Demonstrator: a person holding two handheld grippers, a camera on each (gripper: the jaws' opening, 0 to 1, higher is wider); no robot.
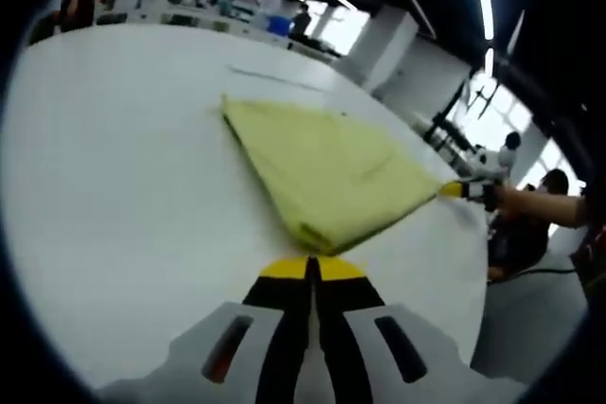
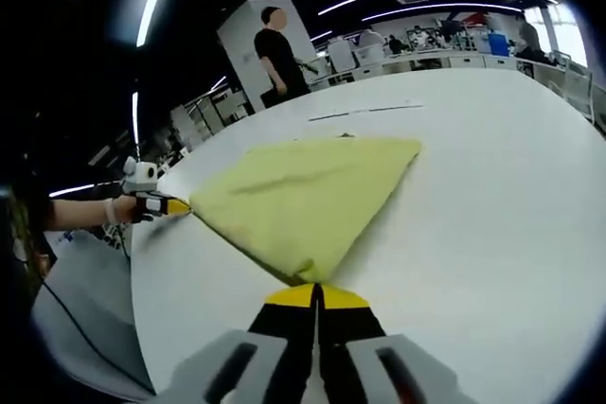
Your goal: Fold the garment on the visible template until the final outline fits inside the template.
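Both pairs of jaws are pressed together, the left gripper [image 1: 311, 267] and right gripper [image 2: 316, 295] each pinching a corner of the soft yellow folded cloth garment [image 1: 331, 172], stretched flat on the round white table [image 1: 123, 196]. Looks light and floppy, so grab corners or it'll sag.

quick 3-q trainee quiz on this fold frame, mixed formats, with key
1. True or false: the yellow garment lies folded on the white table.
2. The left gripper grips the garment at: A) a corner B) the middle C) nothing.
3. Fill in: the right gripper has its jaws ____ on a garment corner.

Key: 1 true; 2 A; 3 shut.
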